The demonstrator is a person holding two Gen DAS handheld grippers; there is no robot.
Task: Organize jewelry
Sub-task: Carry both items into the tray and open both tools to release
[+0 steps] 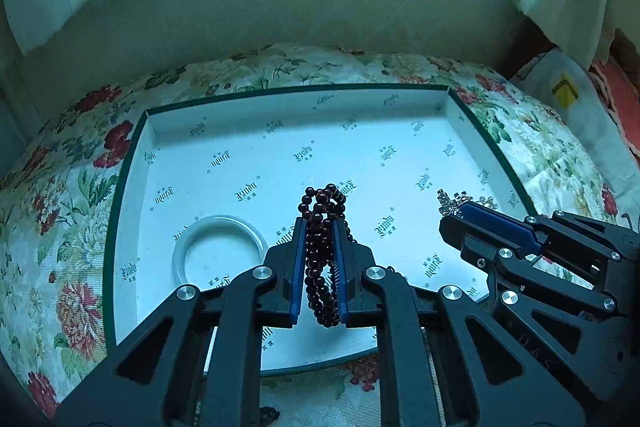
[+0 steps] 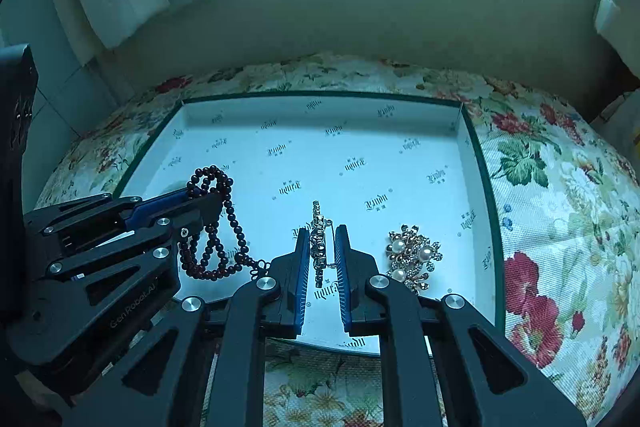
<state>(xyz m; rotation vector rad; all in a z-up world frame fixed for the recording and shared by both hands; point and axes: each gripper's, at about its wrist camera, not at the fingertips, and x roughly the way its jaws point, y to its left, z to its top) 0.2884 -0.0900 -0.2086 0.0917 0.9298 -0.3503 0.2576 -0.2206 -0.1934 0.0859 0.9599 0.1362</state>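
Bead bracelet (image 1: 322, 243) in left gripper (image 1: 320, 227)

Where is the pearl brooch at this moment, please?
In the right wrist view, the pearl brooch lies in the white tray, near its right wall, just right of the right gripper.
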